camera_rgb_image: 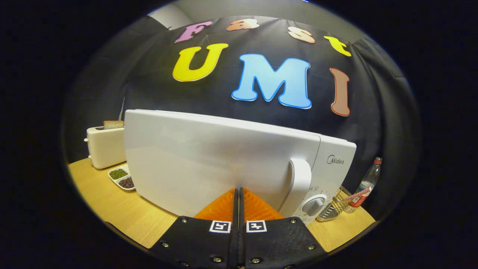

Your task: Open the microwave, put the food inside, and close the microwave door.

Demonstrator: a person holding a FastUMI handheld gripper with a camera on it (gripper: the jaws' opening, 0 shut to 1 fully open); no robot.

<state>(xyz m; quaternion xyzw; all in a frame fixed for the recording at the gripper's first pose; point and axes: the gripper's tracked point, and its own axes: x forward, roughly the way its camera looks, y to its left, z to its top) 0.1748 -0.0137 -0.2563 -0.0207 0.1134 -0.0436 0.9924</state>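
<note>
A white microwave (224, 160) stands on the wooden table (119, 215), very close ahead of me. Its door (194, 164) lies against the body, and I cannot tell whether a small gap is left. The door's vertical white handle (300, 183) is just right of my fingers, with the control panel and a round knob (315, 204) beyond it. My gripper (239, 191) is shut, its two fingers pressed together with nothing between them. Their tips rest against the lower middle of the door face.
Left of the microwave stands a cream toaster (106, 147) with a bread slice (113, 124) in its slot. In front of it lies a white divided dish (122, 178) of beans. To the right are a wire basket (335, 207) and a plastic bottle (368, 185).
</note>
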